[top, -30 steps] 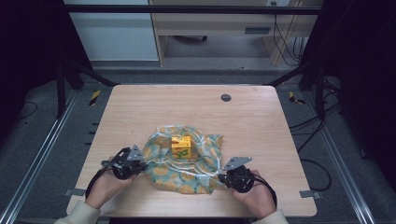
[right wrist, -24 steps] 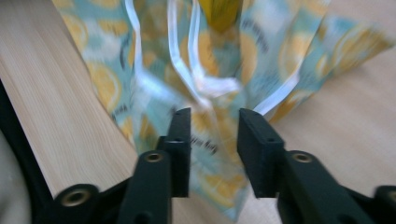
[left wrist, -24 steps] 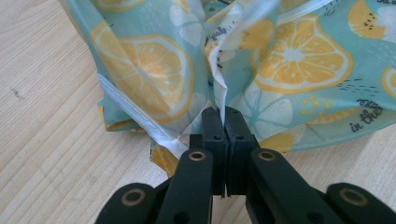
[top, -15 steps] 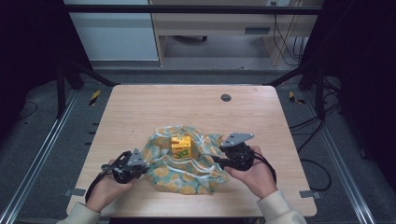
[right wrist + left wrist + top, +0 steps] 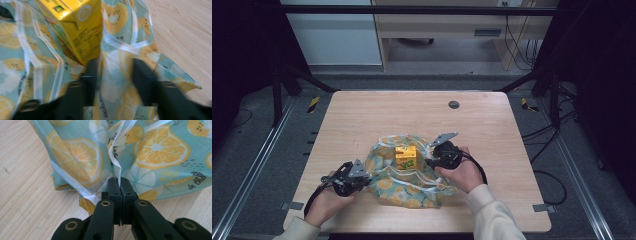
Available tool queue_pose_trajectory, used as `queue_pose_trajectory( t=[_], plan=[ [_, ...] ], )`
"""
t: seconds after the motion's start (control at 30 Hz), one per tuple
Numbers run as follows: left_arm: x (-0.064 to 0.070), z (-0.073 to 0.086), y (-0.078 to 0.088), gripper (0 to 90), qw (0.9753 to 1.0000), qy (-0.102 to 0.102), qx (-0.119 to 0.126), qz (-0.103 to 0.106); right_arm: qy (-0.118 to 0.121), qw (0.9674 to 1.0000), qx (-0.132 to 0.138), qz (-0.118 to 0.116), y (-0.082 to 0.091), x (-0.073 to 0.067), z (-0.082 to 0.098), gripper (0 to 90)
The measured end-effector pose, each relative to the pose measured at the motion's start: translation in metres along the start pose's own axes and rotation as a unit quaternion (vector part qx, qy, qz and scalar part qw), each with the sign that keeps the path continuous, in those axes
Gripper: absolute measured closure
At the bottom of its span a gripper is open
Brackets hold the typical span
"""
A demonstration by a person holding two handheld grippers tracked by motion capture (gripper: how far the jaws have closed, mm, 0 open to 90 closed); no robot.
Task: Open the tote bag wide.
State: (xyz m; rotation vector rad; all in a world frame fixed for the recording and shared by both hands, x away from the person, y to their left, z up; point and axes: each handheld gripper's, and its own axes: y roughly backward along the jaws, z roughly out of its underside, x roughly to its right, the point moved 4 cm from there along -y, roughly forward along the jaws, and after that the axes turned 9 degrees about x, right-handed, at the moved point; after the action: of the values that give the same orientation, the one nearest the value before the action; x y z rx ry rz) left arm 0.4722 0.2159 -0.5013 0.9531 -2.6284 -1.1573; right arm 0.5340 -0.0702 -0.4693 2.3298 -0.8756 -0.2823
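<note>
Tabletop bag (image 5: 412, 180) between right gripper's (image 5: 115, 70) fingers (image 5: 91, 72)

A pale wooden surface (image 5: 377, 115) is standing on grey floor (image 5: 257, 165); beyond its far edge, a light cabinet (image 5: 332, 37) and cables (image 5: 517, 35) are showing.

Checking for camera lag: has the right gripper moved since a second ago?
Yes. The right gripper went from the table's near edge up toward the yellow carton, its jaws just closing.

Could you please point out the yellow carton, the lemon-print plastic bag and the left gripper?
Yellow cardboard carton (image 5: 406, 156), high view, on its front face.
Teal lemon-print plastic bag (image 5: 155, 157), left gripper view, on a printed lemon slice.
Left gripper (image 5: 121, 185), left gripper view, between its closed fingertips pinching the bag's edge.
</note>
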Motion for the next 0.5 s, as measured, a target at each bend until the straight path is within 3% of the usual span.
queue_pose_trajectory(
  t=[0.07,0.13,0.27,0.4,0.5],
  plan=[
    [-0.001,-0.002,-0.001,89.4,1.0000,-0.003,0.003,-0.004,-0.014,0.9999,0.006,0.008,-0.004,0.006,-0.002,84.0],
    [-0.002,-0.005,-0.001,89.4,0.9999,-0.003,0.006,-0.008,-0.026,0.9994,0.015,0.014,-0.008,0.013,-0.008,89.2],
    [-0.004,-0.012,-0.002,89.4,0.9996,-0.002,0.023,-0.018,-0.045,0.9982,0.030,0.027,-0.017,0.030,-0.021,90.0],
    [-0.001,-0.009,-0.003,89.6,0.9998,-0.012,0.011,-0.012,-0.054,0.9976,0.023,0.037,-0.030,0.042,-0.022,90.0],
    [0.002,-0.005,-0.004,89.7,0.9999,-0.015,-0.001,-0.006,-0.071,0.9964,0.004,0.046,-0.042,0.051,-0.012,90.0]
  ],
)
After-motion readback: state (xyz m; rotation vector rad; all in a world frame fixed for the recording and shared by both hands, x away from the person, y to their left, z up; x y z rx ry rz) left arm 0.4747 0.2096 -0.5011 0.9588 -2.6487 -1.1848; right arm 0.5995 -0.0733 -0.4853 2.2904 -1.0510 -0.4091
